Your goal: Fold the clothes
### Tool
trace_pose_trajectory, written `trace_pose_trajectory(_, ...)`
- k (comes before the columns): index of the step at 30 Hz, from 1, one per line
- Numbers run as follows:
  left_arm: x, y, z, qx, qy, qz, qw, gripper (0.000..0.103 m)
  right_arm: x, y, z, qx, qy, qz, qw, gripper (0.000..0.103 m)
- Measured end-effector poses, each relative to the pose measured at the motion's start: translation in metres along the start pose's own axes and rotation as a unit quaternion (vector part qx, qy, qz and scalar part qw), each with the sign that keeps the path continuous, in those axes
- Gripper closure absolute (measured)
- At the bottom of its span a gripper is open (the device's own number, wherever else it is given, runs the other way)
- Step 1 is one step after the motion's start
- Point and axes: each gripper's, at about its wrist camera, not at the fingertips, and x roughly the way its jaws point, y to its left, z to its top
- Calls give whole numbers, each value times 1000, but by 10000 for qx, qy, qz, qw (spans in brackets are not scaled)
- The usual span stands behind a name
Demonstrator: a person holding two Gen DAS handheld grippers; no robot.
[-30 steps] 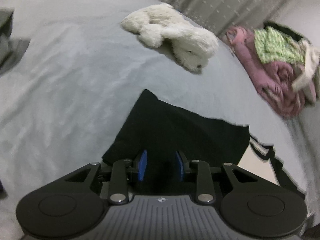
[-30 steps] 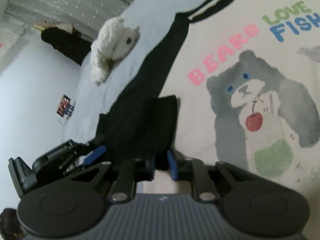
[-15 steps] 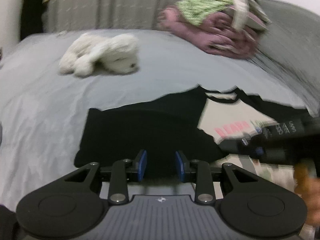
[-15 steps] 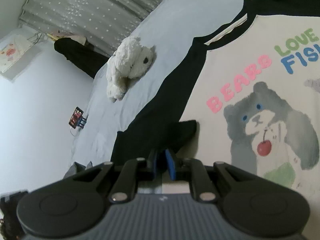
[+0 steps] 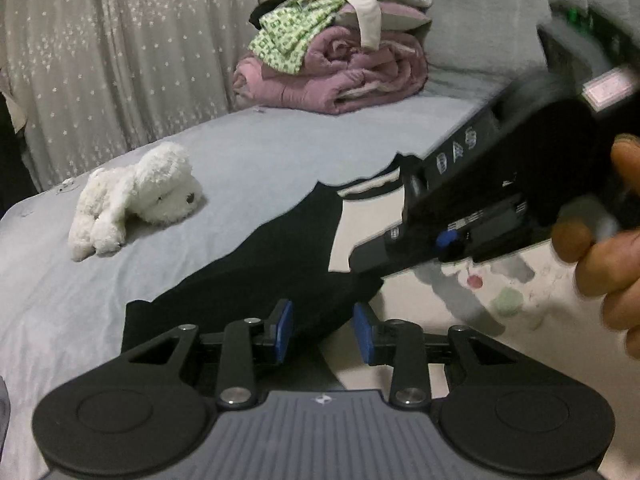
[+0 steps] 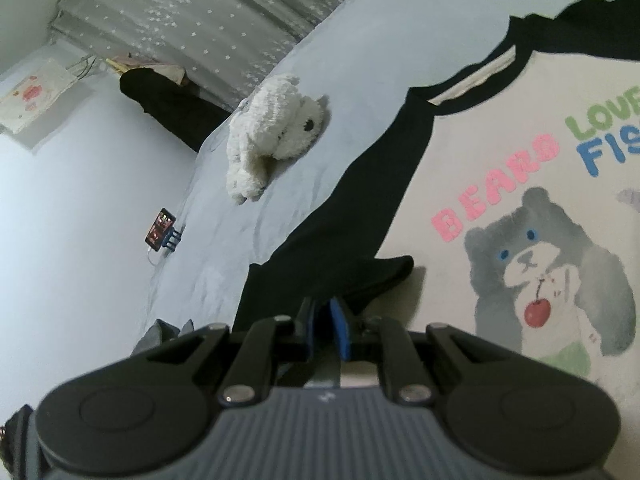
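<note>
T-shirt (image 6: pixel 500 184) lies face up on the grey bed (image 5: pixel 248 160), cream body w/ bear print, black sleeves. Right gripper (image 6: pixel 324 320) is clenched on the black sleeve (image 6: pixel 360 216), pinching its folded-over edge near the cuff; sleeve tip already sits on the cream front, prob. so the sleeve gets folded inward across the body. Left gripper (image 5: pixel 322 330) hovers just above the same sleeve nearer the cuff end, jaws opening, black fabric showing betw. them but pads not pressing it — released, likely letting the right side carry the fold.

Plush dog (image 5: pixel 136 196) lies far left on the bed, well apart from the shirt; pile of clothes (image 5: pixel 336 48) far back by the curtain (image 5: pixel 120 40), waiting their turn. Phone on a stand (image 6: pixel 162 230) at the left bed edge.

Vs a sec ago: left view has rolled a lot, the plush now upright in frame, and the right gripper w/ the person's hand (image 5: pixel 600 248) now fills its right side. Right view sits higher; less sleeve draped over the print.
</note>
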Motion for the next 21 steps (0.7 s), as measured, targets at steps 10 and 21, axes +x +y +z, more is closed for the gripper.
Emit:
trace_pose_trajectory(10,18,-10,-9,585,446,-44,9973,70,-6,-3,3,-121,131,-188,9997,88)
trace_pose_trajectory(21,25,-2,-17,230,868,-299,9955,70,16,-39,-20,378,730,-267,9963,70)
